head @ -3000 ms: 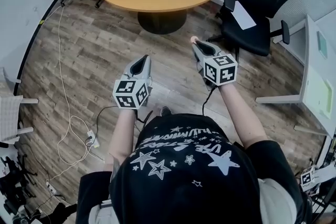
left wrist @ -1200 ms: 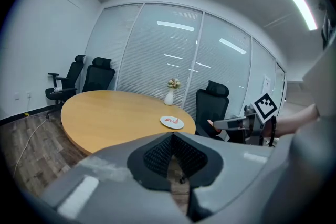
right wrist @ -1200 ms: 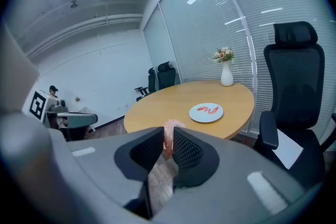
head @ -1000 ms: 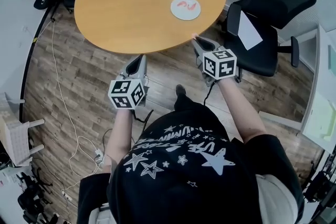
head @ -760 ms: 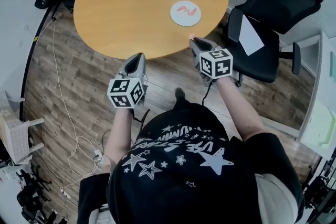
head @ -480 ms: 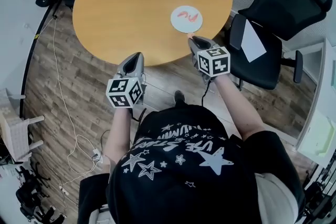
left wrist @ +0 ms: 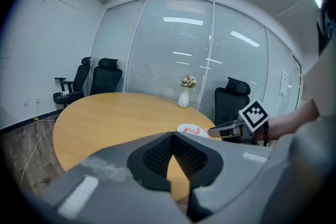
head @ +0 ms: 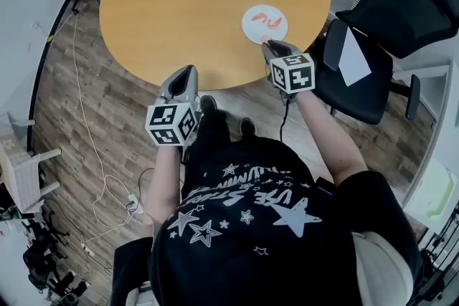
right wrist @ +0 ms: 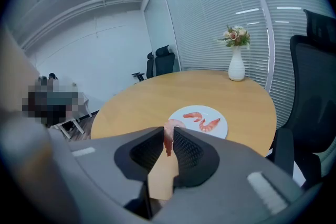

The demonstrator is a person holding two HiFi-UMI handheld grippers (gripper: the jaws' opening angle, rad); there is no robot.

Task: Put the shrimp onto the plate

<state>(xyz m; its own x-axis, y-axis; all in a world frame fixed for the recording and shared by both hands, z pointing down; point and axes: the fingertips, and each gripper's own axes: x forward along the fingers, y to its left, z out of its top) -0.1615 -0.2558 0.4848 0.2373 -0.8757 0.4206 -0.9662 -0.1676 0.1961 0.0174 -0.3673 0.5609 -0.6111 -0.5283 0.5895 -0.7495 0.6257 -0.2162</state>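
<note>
Fingers (right wrist: pixel 190 153) of the right gripper (right wrist: pixel 168 132) were clamped on a pink shrimp (right wrist: pixel 168 144), tail end poking out past them. Left gripper (left wrist: pixel 172 140) was pinched together on nothing, hanging by the bench (head: pixel 186 3) edge, lower middle of the head view. Big change: three seconds back both grippers were over bare floor (head: pixel 93 82), well short of the bench. Now the right one had reached the near rim of the plate (right wrist: pixel 216 113), upper right. Two shrimp (right wrist: pixel 203 120) already lay there, so I'd guess only the drop was left.

No legible text anywhere (white lettering on the shirt (head: pixel 244 198) too distorted)
</note>
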